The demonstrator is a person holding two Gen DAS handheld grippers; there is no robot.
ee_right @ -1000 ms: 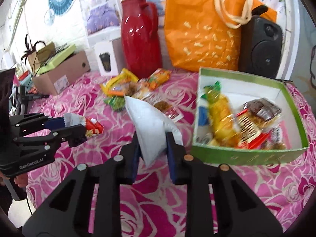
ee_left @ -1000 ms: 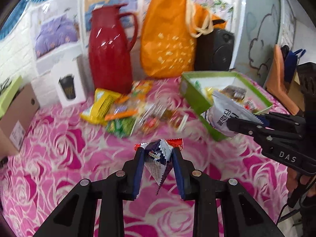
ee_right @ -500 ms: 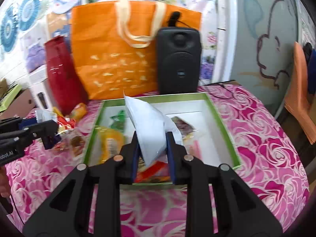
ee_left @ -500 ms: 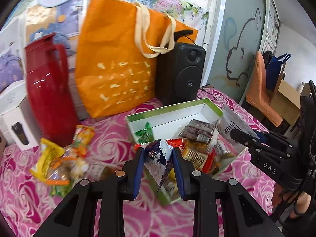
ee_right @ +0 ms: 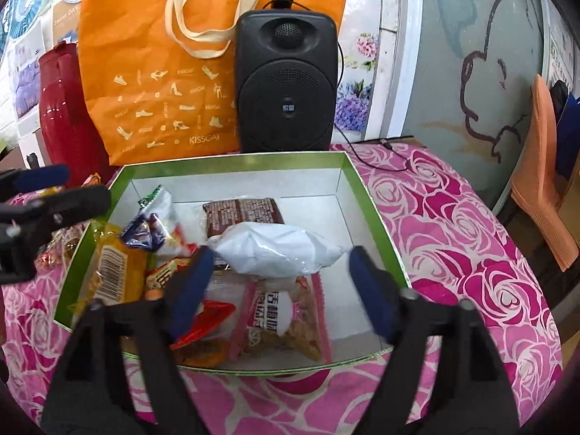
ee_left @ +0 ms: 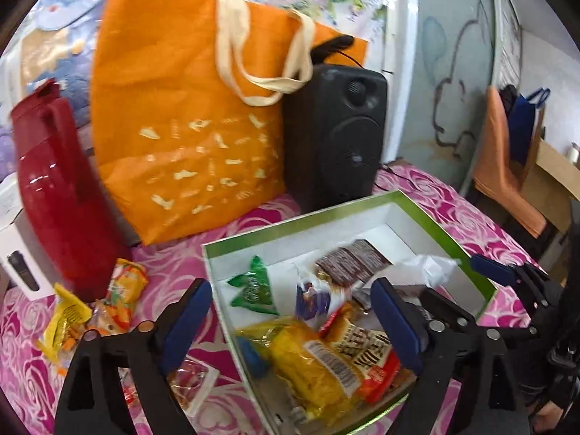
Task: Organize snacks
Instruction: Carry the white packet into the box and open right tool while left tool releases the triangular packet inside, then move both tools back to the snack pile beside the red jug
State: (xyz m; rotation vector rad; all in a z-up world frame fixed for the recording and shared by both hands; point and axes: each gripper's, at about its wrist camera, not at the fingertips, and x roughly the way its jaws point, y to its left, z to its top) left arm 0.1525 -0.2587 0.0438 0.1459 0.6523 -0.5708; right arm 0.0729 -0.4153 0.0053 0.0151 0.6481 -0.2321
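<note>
The green-rimmed white box [ee_left: 290, 224] holds several snack packets. My left gripper [ee_left: 291, 322] hangs over its near left corner with its jaws opening. The small blue, white and red packet [ee_left: 311, 301] is loose between and beyond them, blurred, dropping among the snacks. My right gripper [ee_right: 279, 286] is over the box's near edge, its jaws opening too. The white packet [ee_right: 279, 250] lies free on the other snacks just past its pads. More loose snacks [ee_left: 123, 290] lie on the pink rose cloth left of the box.
Behind the box stand an orange tote bag [ee_left: 188, 137], a black speaker [ee_right: 286, 87] with a cable, and a red jug [ee_left: 58, 188]. A white carton [ee_left: 14, 253] is at the far left. The table edge and an orange chair [ee_right: 543, 181] are to the right.
Both grippers carried their packets right, over the green box, then opened. The white packet and the small blue and red packet have left the jaws and are in the box.
</note>
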